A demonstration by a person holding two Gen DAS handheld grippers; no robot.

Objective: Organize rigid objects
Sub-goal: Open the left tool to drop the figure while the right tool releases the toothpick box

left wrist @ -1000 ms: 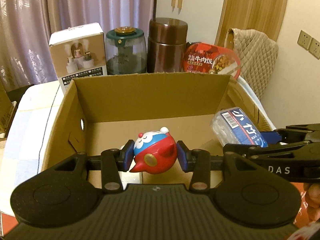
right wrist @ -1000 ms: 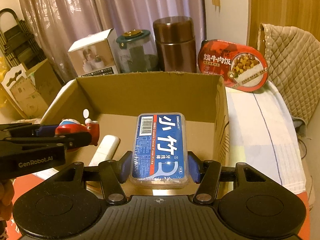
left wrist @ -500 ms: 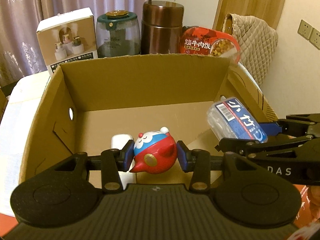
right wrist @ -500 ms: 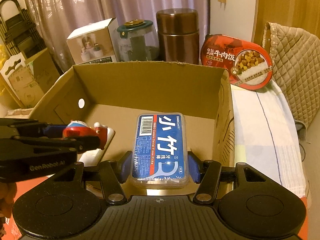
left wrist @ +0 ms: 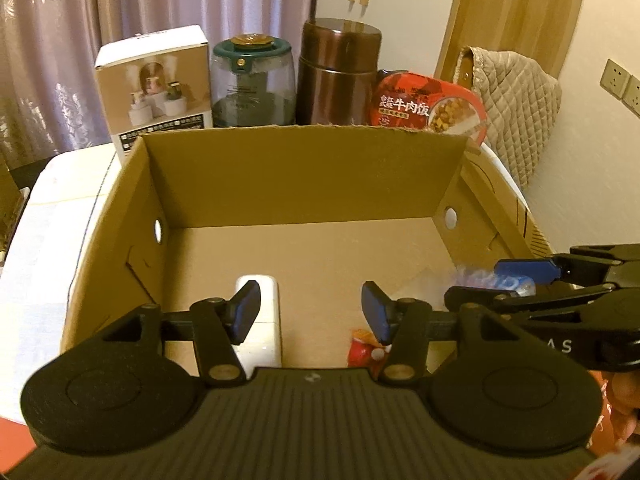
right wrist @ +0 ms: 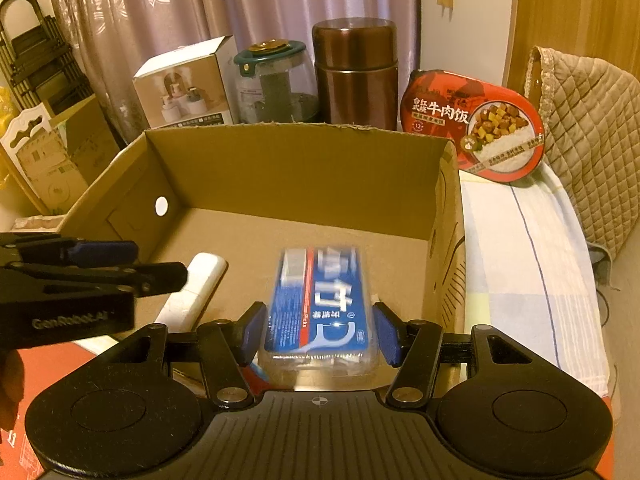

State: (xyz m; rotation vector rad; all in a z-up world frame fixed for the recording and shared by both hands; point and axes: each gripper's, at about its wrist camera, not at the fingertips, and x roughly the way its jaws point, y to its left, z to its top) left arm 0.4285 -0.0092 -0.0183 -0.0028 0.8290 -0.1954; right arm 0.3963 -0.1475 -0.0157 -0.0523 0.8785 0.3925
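In the left wrist view a red toy [left wrist: 366,350] is seen low in the cardboard box [left wrist: 304,176], below the left gripper [left wrist: 310,310], whose jaws are opening with nothing between them. That toy is not shown in the right wrist view. There the blurred blue-labelled clear plastic case [right wrist: 320,308] is seen between the right gripper [right wrist: 320,334] pads, which stand slightly apart from its sides, long axis pointing toward the box's far wall. A white rounded bar [right wrist: 196,288] lies on the box floor.
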